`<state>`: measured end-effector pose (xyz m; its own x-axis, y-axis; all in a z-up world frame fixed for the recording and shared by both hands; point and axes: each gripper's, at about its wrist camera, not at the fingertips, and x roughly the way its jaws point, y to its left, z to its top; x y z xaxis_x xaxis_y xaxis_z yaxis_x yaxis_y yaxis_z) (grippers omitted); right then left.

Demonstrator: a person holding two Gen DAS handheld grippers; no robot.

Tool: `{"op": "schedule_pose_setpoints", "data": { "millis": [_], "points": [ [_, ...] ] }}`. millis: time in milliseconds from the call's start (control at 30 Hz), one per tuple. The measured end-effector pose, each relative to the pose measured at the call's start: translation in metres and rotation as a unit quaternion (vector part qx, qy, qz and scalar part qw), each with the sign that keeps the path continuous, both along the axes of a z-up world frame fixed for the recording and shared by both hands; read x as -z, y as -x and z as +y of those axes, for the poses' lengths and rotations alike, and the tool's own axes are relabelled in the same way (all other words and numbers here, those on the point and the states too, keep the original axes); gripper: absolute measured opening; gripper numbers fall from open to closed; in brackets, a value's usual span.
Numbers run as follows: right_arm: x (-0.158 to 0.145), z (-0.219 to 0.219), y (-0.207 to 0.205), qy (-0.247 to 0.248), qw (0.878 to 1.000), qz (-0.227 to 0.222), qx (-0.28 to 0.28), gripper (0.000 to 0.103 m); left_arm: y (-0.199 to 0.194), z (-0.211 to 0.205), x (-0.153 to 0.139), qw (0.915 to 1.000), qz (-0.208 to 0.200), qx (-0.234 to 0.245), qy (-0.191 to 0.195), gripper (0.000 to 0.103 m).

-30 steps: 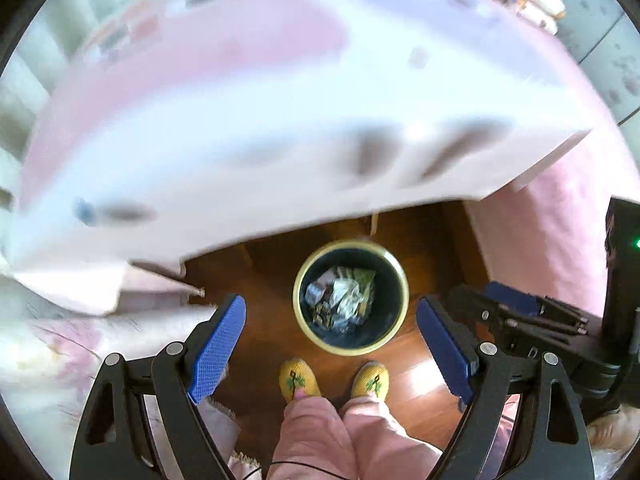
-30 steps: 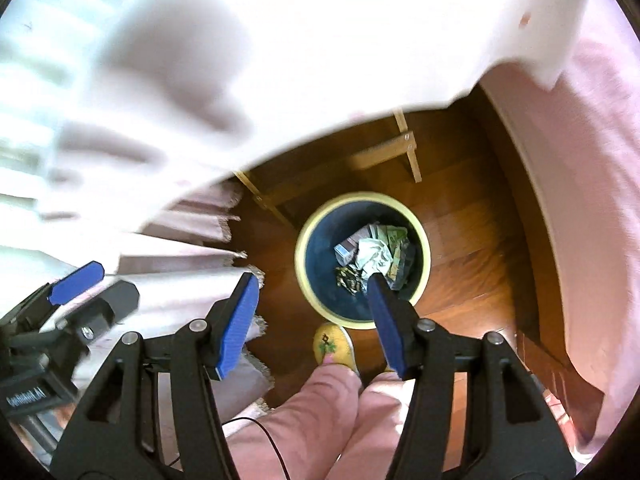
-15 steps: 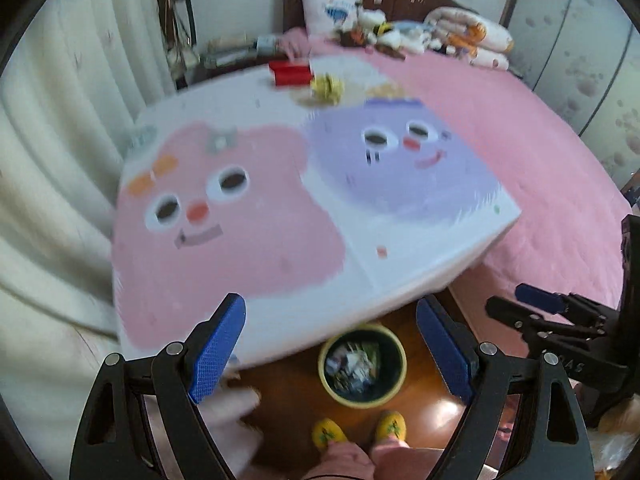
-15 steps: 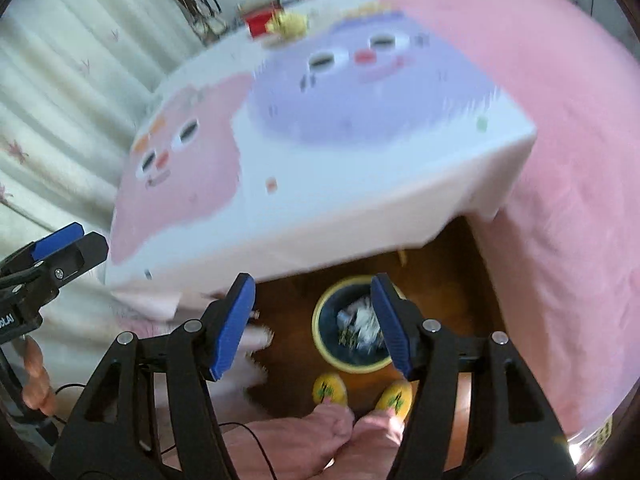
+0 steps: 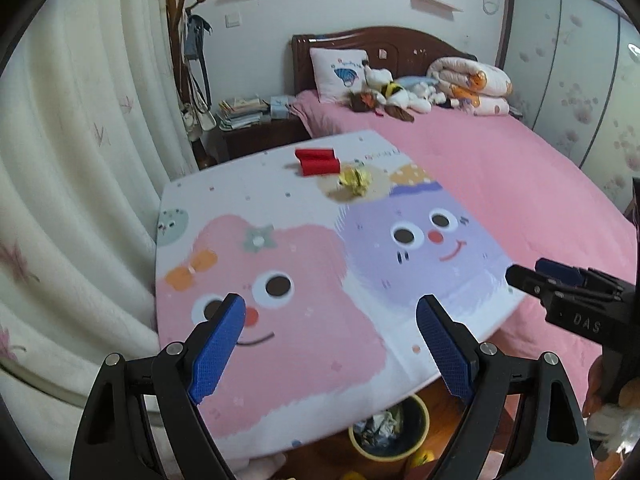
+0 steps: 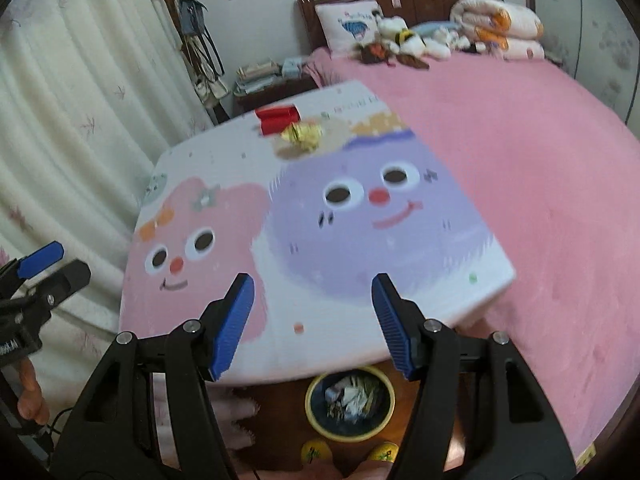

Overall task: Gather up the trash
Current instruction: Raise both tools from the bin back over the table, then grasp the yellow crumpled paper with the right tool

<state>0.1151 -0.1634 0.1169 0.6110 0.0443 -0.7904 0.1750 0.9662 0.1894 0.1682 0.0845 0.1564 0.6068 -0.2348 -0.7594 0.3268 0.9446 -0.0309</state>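
Trash: yellow wrapper [image 5: 354,179] beside red rolls [image 5: 318,162], far end of table [image 5: 240,208].
Bin [image 6: 350,404]: on floor below near edge.
Left gripper [image 5: 330,354]: spread, empty.
Right gripper [image 6: 312,324]: spread, empty.
Direction: wrapper lies straight ahead, slightly nearer right gripper.

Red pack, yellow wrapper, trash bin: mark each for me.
Red pack [image 5: 318,164], left wrist view, its front face.
Yellow wrapper [image 5: 355,179], left wrist view, crumpled middle.
Trash bin [image 6: 316,420], right wrist view, yellow rim.
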Motion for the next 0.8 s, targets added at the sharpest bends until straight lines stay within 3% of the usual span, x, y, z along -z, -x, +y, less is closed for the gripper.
{"op": "schedule_pose_setpoints", "data": {
  "millis": [167,400,600,800],
  "points": [
    [-0.019,0.001,-0.05,0.007,1.0,-0.01,-0.02,0.058,-0.032,0.001,-0.009,0.9996,0.0,-0.029,-0.001,0.088],
    [-0.013,-0.013,-0.146,0.006,0.997,-0.006,-0.082,0.059,-0.099,-0.013,0.004,0.9958,0.027,-0.087,-0.006,0.087],
    [0.013,-0.034,-0.245,-0.003,0.988,0.009,-0.155,0.059,-0.164,-0.047,0.024,0.9864,0.064,-0.151,-0.01,0.087],
    [0.058,-0.052,-0.335,-0.006,0.973,0.047,-0.225,0.062,-0.222,-0.086,0.053,0.9735,0.097,-0.206,-0.022,0.087]
  ]
}}
